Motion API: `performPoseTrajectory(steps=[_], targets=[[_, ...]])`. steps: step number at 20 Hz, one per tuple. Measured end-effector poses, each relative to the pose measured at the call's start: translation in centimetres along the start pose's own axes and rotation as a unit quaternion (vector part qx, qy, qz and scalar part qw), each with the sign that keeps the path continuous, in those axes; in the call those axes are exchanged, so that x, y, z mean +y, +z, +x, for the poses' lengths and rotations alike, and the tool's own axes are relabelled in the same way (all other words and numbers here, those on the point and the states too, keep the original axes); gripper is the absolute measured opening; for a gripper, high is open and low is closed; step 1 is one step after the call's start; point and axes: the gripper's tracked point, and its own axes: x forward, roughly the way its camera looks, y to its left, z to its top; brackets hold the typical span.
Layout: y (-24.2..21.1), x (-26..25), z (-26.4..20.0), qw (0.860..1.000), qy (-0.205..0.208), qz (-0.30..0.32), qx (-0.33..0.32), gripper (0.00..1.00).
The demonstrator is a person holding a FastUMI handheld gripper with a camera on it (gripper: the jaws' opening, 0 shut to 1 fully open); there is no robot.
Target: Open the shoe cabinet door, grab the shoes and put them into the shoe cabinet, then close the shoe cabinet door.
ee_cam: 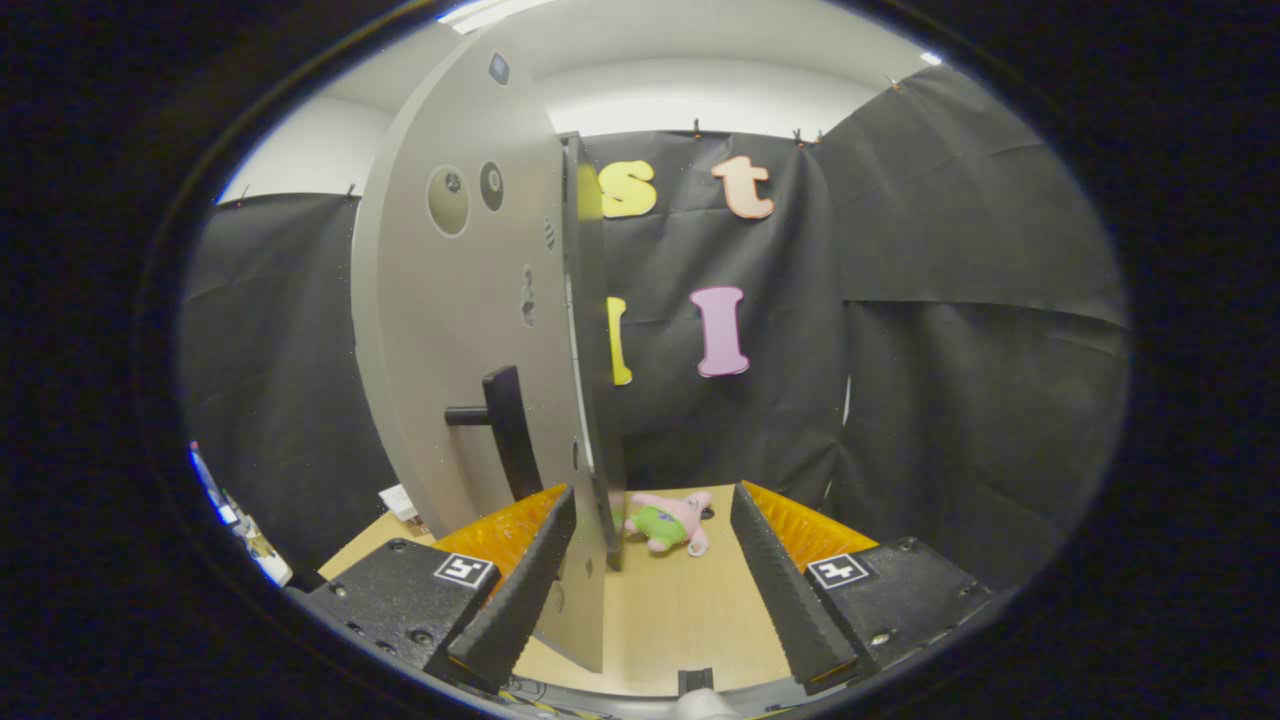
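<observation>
Between the two black ribbed fingers with their orange backing sits the free edge of the tall grey shoe cabinet door [470, 330], swung out edge-on toward the camera. The gripper [652, 570] is spread wide: the left finger [525, 590] lies against or just in front of the door's face, I can't tell which; the right finger [785, 590] stands well apart at 3 o'clock of the edge, so nothing is clamped. At 12 o'clock from the left fingertip, the black bar handle [505, 425] juts from the door face, untouched.

My read: this is the door-swinging step, though opening or closing I can't say. To do it well, keep the edge centred in the gap, follow the door's arc round its hinge rather than shoving straight, and let one finger do the pushing so the panel doesn't twist or slip out.

Beyond the fingers, on the light wooden tabletop [690, 620], lies a small pink plush toy in green shorts [668, 522], just at 3 o'clock of the door's lower edge.

Hard to judge: the cabinet body and its inside are hidden behind the door, and I can't make out any shoes. Small items at 9 o'clock by the table corner are too blurred to name.
</observation>
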Motion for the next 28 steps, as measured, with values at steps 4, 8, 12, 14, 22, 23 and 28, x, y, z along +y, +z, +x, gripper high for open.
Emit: performPoseTrajectory(steps=[4,8,12,14,22,23,28], targets=[[-0.3,0.8,0.8,1.0,0.029,-0.01,0.005,0.96],[-0.2,1.8,0.8,0.999,0.032,-0.017,0.006,0.93],[-0.8,5.5,0.3,0.999,0.049,-0.018,0.006,0.93],[-0.7,7.4,0.2,0.998,0.053,-0.018,0.004,0.93],[-1.8,15.1,2.5,0.998,0.067,-0.016,0.014,0.93],[-1.9,16.3,2.8,0.997,0.071,-0.017,0.016,0.93],[-2.2,21.7,4.7,0.994,0.102,-0.021,0.021,0.94]])
